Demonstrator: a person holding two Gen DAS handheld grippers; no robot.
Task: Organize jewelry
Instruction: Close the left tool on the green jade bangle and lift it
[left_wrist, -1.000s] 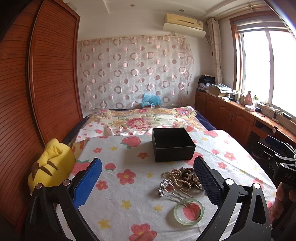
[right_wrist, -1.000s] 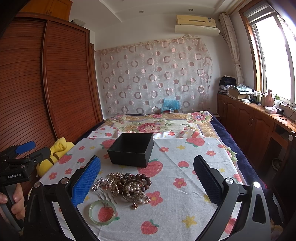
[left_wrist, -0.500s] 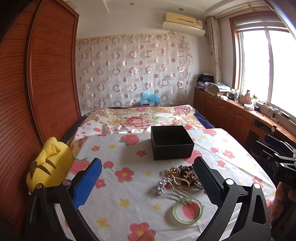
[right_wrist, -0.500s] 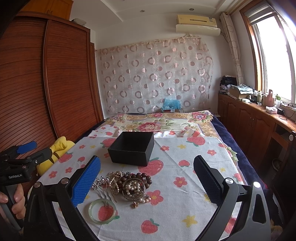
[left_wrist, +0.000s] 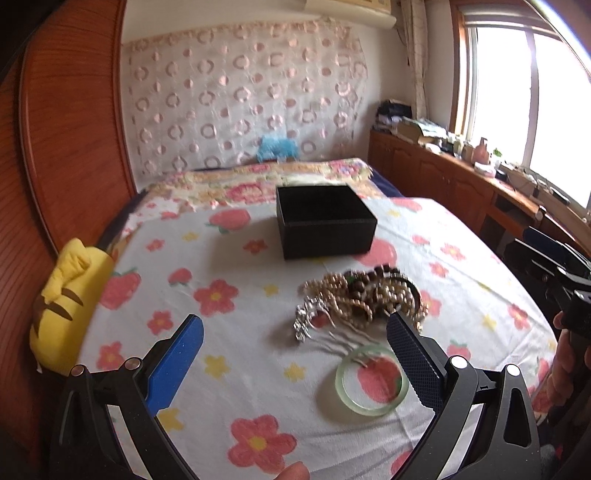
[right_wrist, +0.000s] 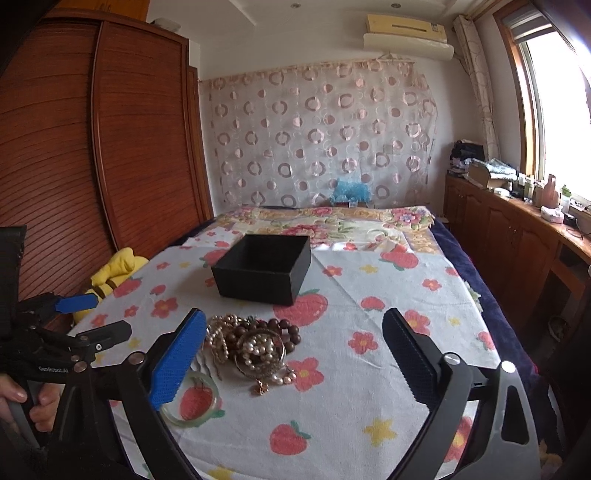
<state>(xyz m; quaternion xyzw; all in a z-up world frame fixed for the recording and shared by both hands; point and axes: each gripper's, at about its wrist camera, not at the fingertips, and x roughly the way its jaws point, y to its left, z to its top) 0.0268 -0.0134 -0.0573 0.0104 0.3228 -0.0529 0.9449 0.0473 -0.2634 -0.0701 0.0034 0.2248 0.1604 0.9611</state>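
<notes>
Your jewelry pile (left_wrist: 364, 299) lies on the flowered bedsheet (left_wrist: 229, 332) toward the near end of the bed, a tangle of pale pearl strings, dark wooden beads (right_wrist: 282, 326) and a silver hair comb (left_wrist: 314, 325) whose prongs point toward the near edge. Just beside the pile, nearer to you, the green bangle (left_wrist: 371, 380) lies flat over a printed strawberry; the comb's prongs reach its rim. Behind the pile, toward the middle of the bed, the black box (left_wrist: 325, 221) stands open with its lid off, apart from the beads by a strip of sheet.

Your left claw (left_wrist: 295, 363) hangs low over the near part of the sheet with its jaws spread wide and nothing between them; its dark finger covers the near right edge of the bangle in the left wrist view. Your right claw (right_wrist: 295, 356) is also spread wide and holds nothing, and its blue finger overlaps the left side of the pile and the bangle (right_wrist: 192, 400) in the right wrist view. Whether either finger touches the jewelry cannot be told.

A yellow plush toy (left_wrist: 68, 295) sits at the left edge of the bed against the brown wardrobe (right_wrist: 74, 147). A patterned curtain (right_wrist: 321, 136) hangs past the far end.
</notes>
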